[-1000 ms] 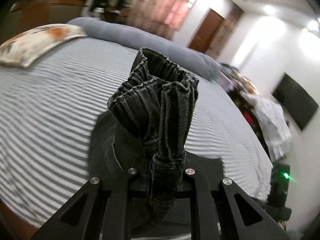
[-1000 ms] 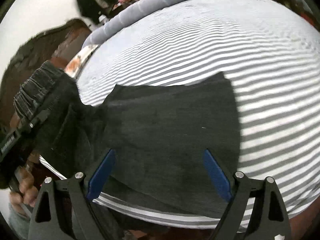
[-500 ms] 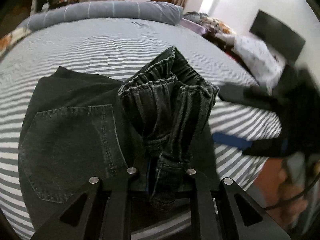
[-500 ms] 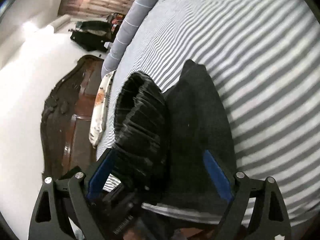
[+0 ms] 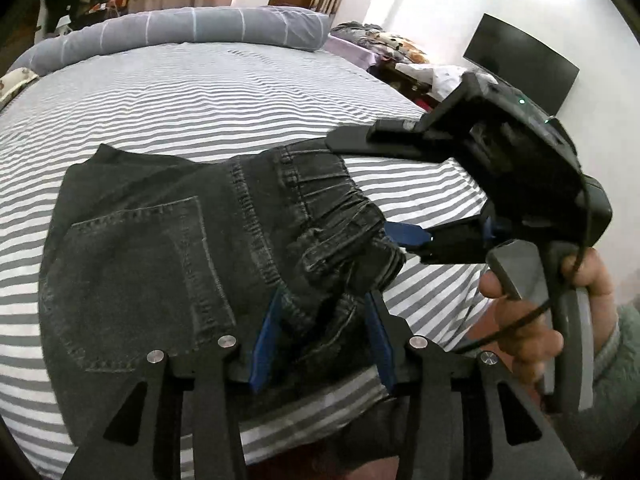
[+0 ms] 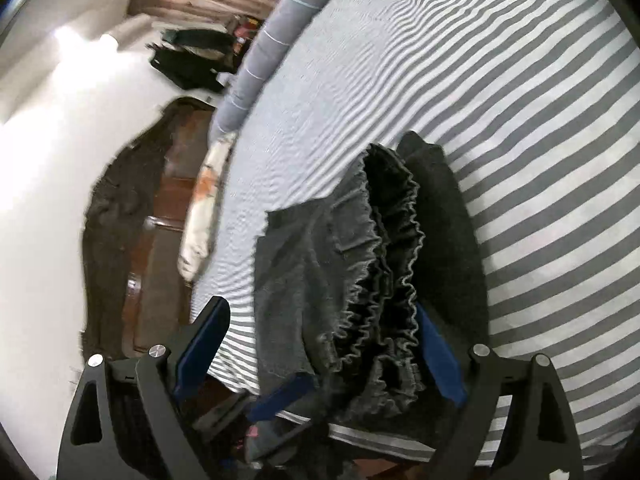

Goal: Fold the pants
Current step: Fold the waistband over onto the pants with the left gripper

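The jaws of the left gripper [image 5: 324, 332] are opening off the bunched waistband [image 5: 344, 248] between them, while the right gripper [image 6: 320, 354] stands wide around that band, nearer its free end, pants [image 5: 132, 248] flat ahead on the bed [image 5: 240, 92].

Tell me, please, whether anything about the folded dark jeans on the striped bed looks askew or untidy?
Yes. The elastic waistband of the dark denim jeans lies bunched and crumpled on top of the fold, not flat. It sits between the opening left gripper fingers.
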Available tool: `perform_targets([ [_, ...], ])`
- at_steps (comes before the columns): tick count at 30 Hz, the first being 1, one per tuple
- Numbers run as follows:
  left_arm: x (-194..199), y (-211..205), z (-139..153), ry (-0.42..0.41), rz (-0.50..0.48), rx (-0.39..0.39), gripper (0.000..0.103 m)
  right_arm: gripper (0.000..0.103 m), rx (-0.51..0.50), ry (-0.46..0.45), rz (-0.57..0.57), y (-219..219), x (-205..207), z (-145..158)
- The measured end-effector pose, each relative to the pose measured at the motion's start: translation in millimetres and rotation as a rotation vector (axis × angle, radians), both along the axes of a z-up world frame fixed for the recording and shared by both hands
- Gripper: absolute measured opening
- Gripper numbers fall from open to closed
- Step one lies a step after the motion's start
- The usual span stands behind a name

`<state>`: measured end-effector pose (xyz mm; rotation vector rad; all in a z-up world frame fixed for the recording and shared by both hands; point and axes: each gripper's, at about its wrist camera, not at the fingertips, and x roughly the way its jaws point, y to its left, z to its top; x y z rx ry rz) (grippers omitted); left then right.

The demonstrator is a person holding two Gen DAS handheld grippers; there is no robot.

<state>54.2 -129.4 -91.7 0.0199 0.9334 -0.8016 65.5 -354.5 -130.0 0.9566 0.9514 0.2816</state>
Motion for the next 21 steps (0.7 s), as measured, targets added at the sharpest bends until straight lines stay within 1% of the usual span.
perform_targets([
  [3, 5, 15, 2, -0.001, 0.046, 0.029, 0.044, 0.089, -0.084, 0.031, 0.032, 6, 4, 3],
  [5, 12, 30, 4, 0.003, 0.088, 0.041, 0.044, 0.078, -0.141, 0.052, 0.058, 14, 8, 2],
  [6, 15, 39, 4, -0.002, 0.117, 0.051, 0.044, 0.063, -0.163, 0.063, 0.066, 17, 11, 1],
  [8, 24, 55, 4, -0.013, 0.176, 0.083, 0.045, 0.051, -0.201, 0.097, 0.076, 22, 14, -6],
  [11, 39, 80, 1, -0.024, 0.267, 0.130, 0.045, 0.043, -0.251, 0.124, 0.072, 26, 18, -11],
  [12, 45, 87, -1, -0.019, 0.288, 0.137, 0.045, 0.031, -0.282, 0.120, 0.075, 29, 18, -10],
  [13, 50, 94, -4, -0.009, 0.305, 0.138, 0.045, 0.025, -0.322, 0.114, 0.085, 33, 18, -7],
  [15, 59, 104, -11, 0.011, 0.330, 0.157, 0.045, 0.021, -0.339, 0.096, 0.087, 34, 15, -4],
  [18, 63, 112, -15, 0.019, 0.346, 0.158, 0.045, 0.019, -0.411, 0.053, 0.089, 37, 6, 13],
  [20, 61, 114, -13, 0.009, 0.339, 0.150, 0.045, 0.019, -0.505, 0.027, 0.087, 40, -1, 26],
  [21, 61, 113, -14, 0.005, 0.332, 0.149, 0.045, 0.019, -0.535, 0.024, 0.082, 38, -2, 29],
])
